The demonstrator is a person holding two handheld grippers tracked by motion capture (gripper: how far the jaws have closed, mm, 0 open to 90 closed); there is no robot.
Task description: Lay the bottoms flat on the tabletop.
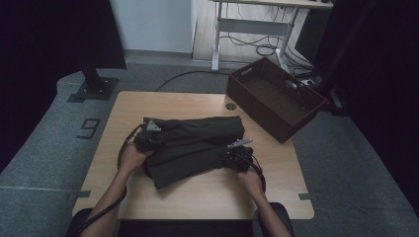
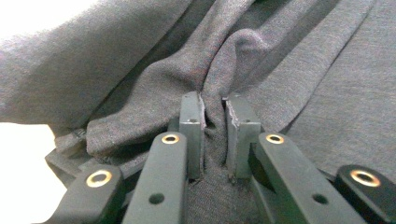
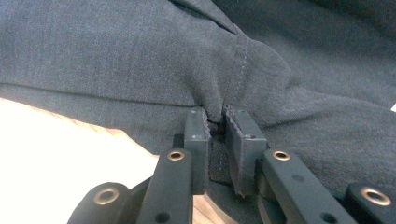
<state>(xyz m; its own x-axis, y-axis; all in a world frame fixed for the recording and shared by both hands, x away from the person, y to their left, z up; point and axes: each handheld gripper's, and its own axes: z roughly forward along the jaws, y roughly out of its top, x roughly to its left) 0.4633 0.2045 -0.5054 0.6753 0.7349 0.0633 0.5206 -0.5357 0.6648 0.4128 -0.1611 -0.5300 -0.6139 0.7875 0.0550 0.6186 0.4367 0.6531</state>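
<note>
Dark folded garment (image 1: 195, 145) lies mid-table (image 1: 207, 200), its long axis running from about eight o'clock to two o'clock, with the far end pointing toward the brown basket (image 1: 276, 98) at the table's two o'clock corner. At the nine o'clock end, the left gripper (image 1: 147, 138) has its jaws pressed together on a pinched ridge of the cloth (image 2: 212, 100). The right gripper (image 1: 237, 155), at the four o'clock edge, likewise pinches a stitched fold (image 3: 224, 100).
</note>
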